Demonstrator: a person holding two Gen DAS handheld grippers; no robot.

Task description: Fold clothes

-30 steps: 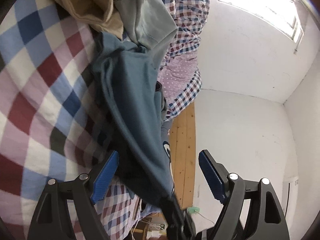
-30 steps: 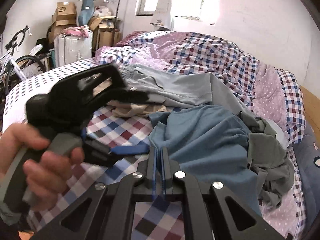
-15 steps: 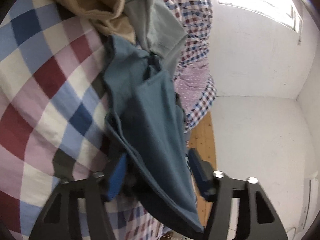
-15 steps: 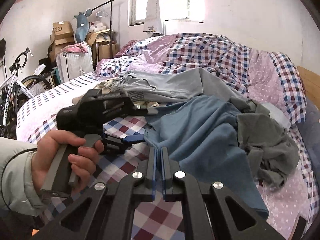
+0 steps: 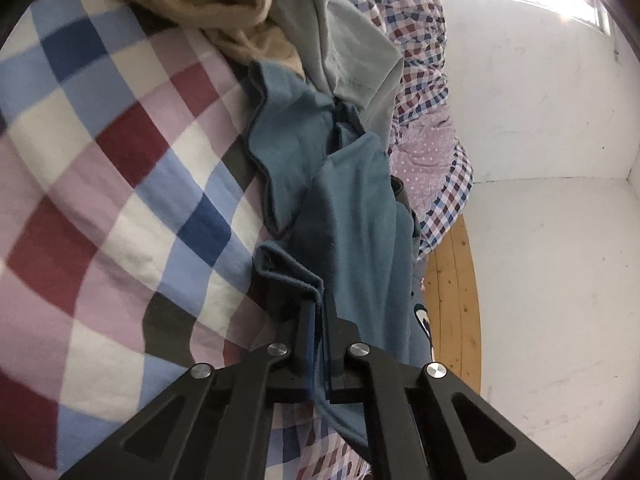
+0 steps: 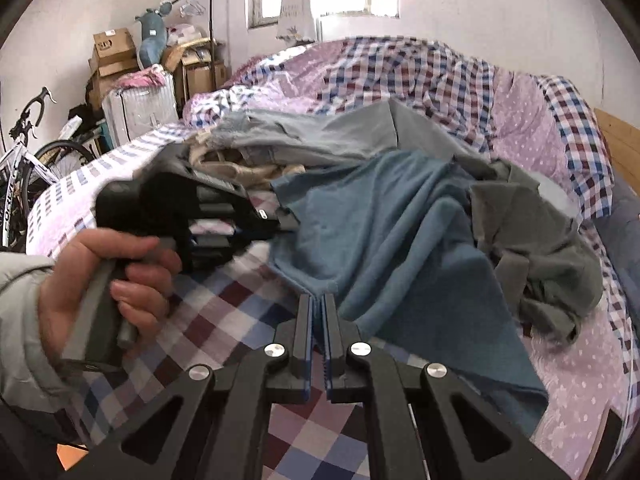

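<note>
A bed [image 6: 248, 364] covered in a checked quilt of red, blue, pink and white squares fills most of both views, with a bunched checked-and-dotted duvet [image 6: 440, 80] heaped toward the white wall behind it. A wooden bed frame [image 5: 452, 304] shows at the duvet's far edge in the left wrist view.

On the quilt lies a pile of clothes. The largest piece is a teal-blue shirt [image 6: 400, 248], spread and rumpled across the middle of the bed. Beside it on the right sits a crumpled grey-green garment [image 6: 536, 248], touching the shirt's edge. Behind the shirt lie pale grey trousers [image 6: 320, 140] with a gathered waistband, and under their near edge a beige garment [image 5: 216, 0] is wadded up.

The left tool [image 5: 318, 320] is clenched on a folded hem of the teal-blue shirt; the fabric runs up between its blue-lined fingers and away across the quilt. In the right wrist view this same tool appears as a blurred black body at the shirt's left edge, held by a hand [image 6: 108, 280] in a pale grey-green sleeve [image 6: 20, 312].

The right tool [image 6: 318, 312] is also clenched on the teal-blue shirt, pinching a corner of its near edge, with cloth fanning out from the tips.

Against the far left wall stand a bicycle [image 6: 24, 176], a pale suitcase [image 6: 140, 108], stacked cardboard boxes [image 6: 114, 52] and a blue plush toy [image 6: 154, 32].
</note>
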